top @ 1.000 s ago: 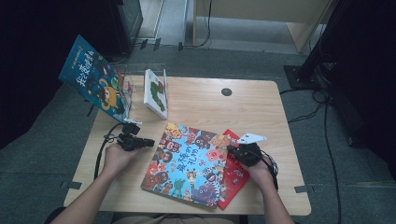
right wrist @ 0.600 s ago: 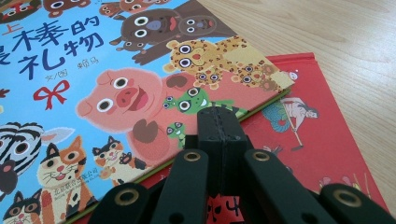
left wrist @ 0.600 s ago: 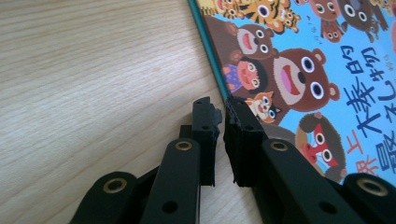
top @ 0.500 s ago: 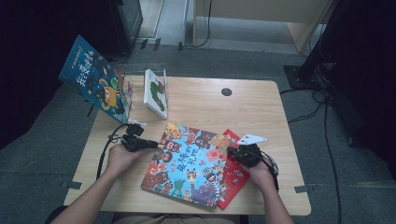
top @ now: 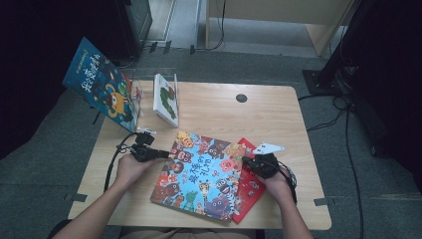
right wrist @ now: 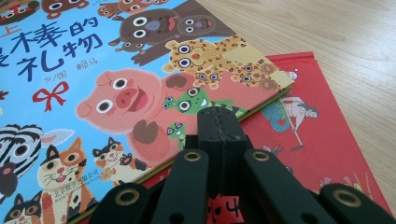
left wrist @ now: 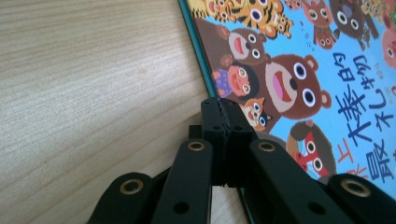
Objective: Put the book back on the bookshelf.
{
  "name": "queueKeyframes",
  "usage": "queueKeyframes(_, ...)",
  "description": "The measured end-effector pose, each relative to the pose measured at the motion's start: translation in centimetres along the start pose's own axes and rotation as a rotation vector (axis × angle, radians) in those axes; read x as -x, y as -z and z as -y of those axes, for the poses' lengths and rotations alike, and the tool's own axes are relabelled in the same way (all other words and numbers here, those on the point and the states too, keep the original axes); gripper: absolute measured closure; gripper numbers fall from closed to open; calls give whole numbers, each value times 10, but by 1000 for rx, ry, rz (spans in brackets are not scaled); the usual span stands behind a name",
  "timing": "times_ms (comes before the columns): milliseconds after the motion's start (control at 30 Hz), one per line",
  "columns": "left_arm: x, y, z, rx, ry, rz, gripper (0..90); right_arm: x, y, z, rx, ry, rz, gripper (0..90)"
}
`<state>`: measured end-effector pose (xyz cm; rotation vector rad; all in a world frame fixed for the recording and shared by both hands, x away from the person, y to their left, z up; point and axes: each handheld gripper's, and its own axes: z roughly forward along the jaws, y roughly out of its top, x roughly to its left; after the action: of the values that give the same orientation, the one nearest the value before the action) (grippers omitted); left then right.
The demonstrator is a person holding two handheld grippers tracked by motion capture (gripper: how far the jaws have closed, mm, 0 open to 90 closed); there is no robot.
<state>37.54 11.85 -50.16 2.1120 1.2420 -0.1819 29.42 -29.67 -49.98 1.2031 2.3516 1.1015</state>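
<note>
Two grippers sit low on the wooden table, one in each hand. My left gripper is at the left edge of the big animal book. Its jaws have just been closing, and now they are pressed together. In the left gripper view the tips sit right at the teal edge of that book, by a little orange cat on the cover. I cannot tell if they pinch the edge or just touch it.

My right gripper is at the right edge of the same book. Its jaws are clenched tight too. In the right gripper view the tips sit where the cover ends, beside a green frog and a pink pig. I cannot tell if they grip the cover.

Under the animal book lies a red book. It sticks out on the right side.

Farther away, on the left, a small white book stands up on the table. A blue book leans at the far left corner, in a clear stand.
</note>
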Motion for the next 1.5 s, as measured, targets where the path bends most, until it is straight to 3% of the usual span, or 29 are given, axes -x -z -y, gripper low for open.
queueKeyframes(367, 4, -2, -7, 34, 13, 12, 900, 5, -1, 2, -1, -23, 25, 900)
queueKeyframes(1267, 12, -16, -23, 52, -5, -13, 900, 17, 1, 4, 18, -71, 77, 900)
queueKeyframes(1500, 13, -21, -27, 68, 7, -6, 900, 19, 1, 3, 19, -87, 107, 900)
